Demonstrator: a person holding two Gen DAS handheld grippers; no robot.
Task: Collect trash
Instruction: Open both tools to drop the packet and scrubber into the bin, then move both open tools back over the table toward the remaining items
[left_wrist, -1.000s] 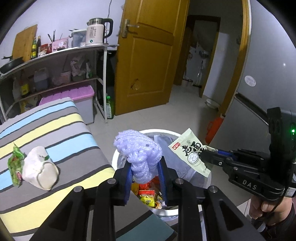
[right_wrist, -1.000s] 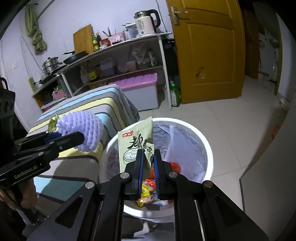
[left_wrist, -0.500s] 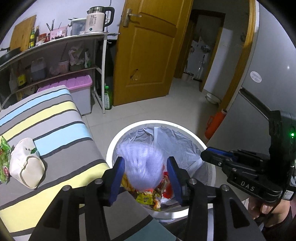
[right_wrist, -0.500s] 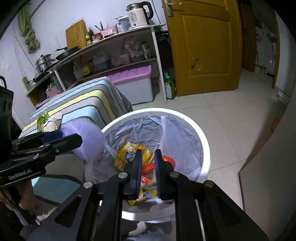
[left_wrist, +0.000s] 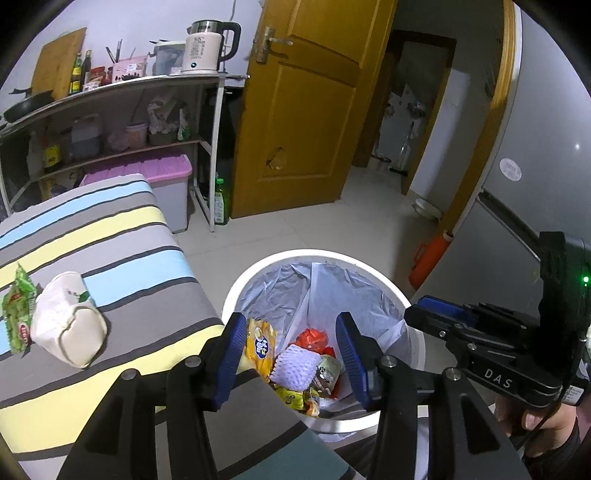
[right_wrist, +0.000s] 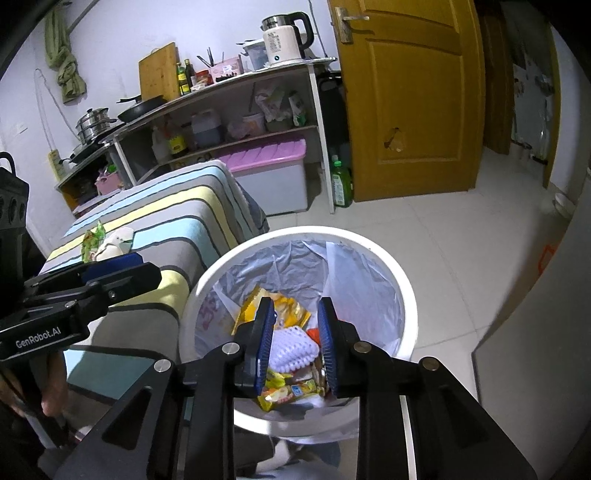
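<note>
both the left gripper (left_wrist: 291, 350) and right gripper (right_wrist: 297, 347) tilt downward, jaws opening, nothing between them.

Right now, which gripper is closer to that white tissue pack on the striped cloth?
Left. The left gripper hangs beside the tissue pack; the right gripper sits farther off, over the bin.

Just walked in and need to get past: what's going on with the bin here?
A person is collecting trash with a gripper in each hand. The left gripper and the right gripper both hang over the white bin, jaws opening, nothing between them. A purple foam net lies in the bin among wrappers. A green packet and a white pouch remain on the striped surface.
</note>
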